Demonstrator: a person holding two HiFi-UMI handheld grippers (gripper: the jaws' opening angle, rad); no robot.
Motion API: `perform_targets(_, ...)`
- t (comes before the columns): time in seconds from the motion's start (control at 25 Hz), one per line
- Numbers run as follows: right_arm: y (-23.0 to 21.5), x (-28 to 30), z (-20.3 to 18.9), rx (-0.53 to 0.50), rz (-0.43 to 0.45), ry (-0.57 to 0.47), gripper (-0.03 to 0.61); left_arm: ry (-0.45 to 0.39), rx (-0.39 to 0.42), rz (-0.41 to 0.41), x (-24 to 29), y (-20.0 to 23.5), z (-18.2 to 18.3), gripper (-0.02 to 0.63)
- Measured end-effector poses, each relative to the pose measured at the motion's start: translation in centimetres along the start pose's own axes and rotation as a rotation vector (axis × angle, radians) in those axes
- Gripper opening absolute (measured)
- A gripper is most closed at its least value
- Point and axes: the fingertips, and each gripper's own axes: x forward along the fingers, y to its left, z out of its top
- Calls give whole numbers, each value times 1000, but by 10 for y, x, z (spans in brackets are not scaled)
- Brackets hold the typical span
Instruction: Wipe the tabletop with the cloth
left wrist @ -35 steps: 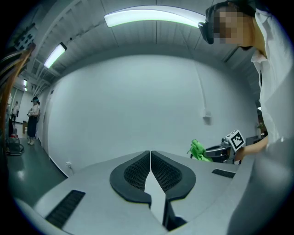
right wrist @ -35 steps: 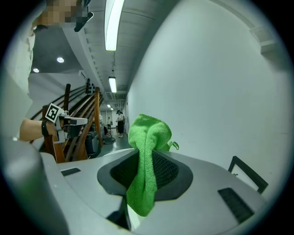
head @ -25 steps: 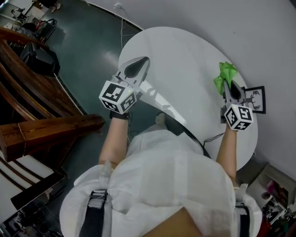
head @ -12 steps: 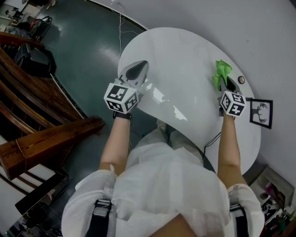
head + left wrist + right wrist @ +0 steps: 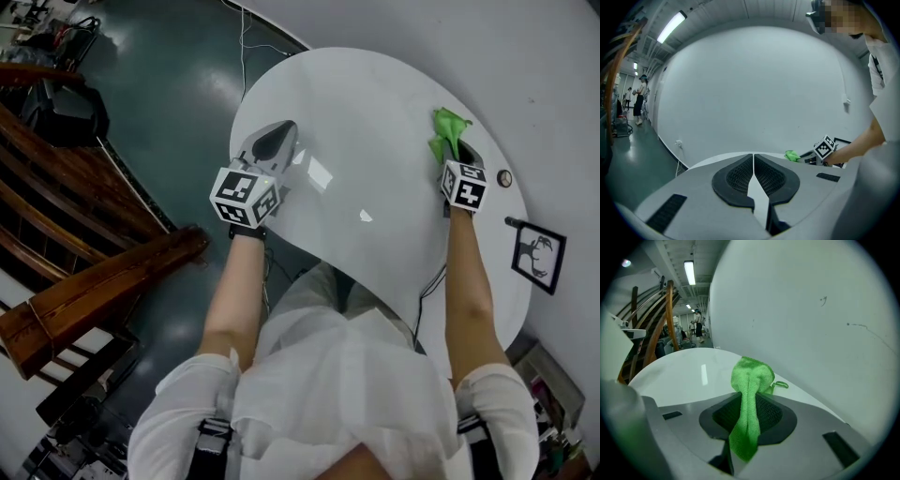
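A bright green cloth point(image 5: 444, 134) point(image 5: 749, 394) is pinched between the jaws of my right gripper point(image 5: 453, 150) point(image 5: 749, 401), bunched out past the tips over the far right part of the glossy white oval tabletop point(image 5: 366, 169). The cloth point(image 5: 791, 155) also shows small in the left gripper view, beside the right gripper's marker cube. My left gripper point(image 5: 275, 141) point(image 5: 753, 161) hovers at the table's left edge, jaws shut together with nothing between them.
A small round dark object point(image 5: 504, 178) lies on the table right of the right gripper. A framed deer picture point(image 5: 539, 255) stands by the table's right edge. Wooden stair rails point(image 5: 84, 234) and dark floor lie left; a white wall is behind.
The right gripper with the cloth has moved farther out over the table, away from the framed picture. The left gripper has stayed at the left edge.
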Motion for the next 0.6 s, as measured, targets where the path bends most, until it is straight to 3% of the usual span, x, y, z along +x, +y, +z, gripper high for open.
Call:
perform_targets(0.2,6,38,6,-47,-33,53,80,11,-16,9,16,19,-8,20)
perform_targets(0.6,53,114,73,-71,-37,39,80,0,-68,57,2,50,-23,20)
